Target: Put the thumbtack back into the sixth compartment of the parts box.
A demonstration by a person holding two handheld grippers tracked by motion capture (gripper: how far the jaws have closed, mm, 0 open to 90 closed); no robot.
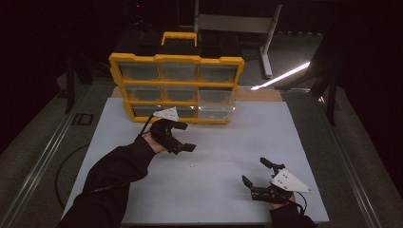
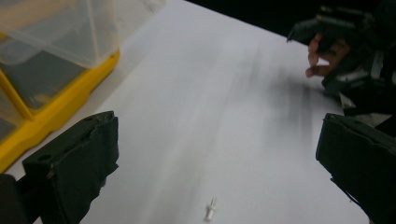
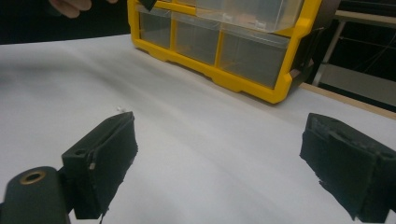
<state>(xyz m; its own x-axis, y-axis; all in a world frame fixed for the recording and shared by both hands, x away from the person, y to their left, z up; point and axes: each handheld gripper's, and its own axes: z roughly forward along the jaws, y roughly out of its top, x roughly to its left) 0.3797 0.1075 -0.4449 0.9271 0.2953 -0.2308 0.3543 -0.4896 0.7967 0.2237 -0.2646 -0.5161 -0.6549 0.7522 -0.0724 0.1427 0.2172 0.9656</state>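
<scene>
Table [image 1: 214, 190]: white top, seen whole in the high view; the gripper views show patches of it.
Organizer [image 1: 177, 88]: yellow frame, clear drawers, stands at the table's far edge. High view shows three rows of three and a handle on top. Right gripper view shows a drawer [image 3: 247, 11] on the right side pulled out past the frame; left gripper view catches the same drawer's corner at upper left.
Left gripper [image 1: 183, 137]: held above the table just in front of the organizer, jaws spread wide, nothing between them. Its own view shows both pads apart with bare table between.
Right gripper [image 1: 256, 173]: near the table's near right corner, well apart from the left, jaws spread wide, empty. Left gripper view shows it far off with fingers around it.
Peg [image 2: 210, 209]: small white part lying on the table between the grippers, touching neither. A speck in the high view; the left gripper view resolves a pin shape; the right gripper view shows a faint white dot beside its left jaw.
</scene>
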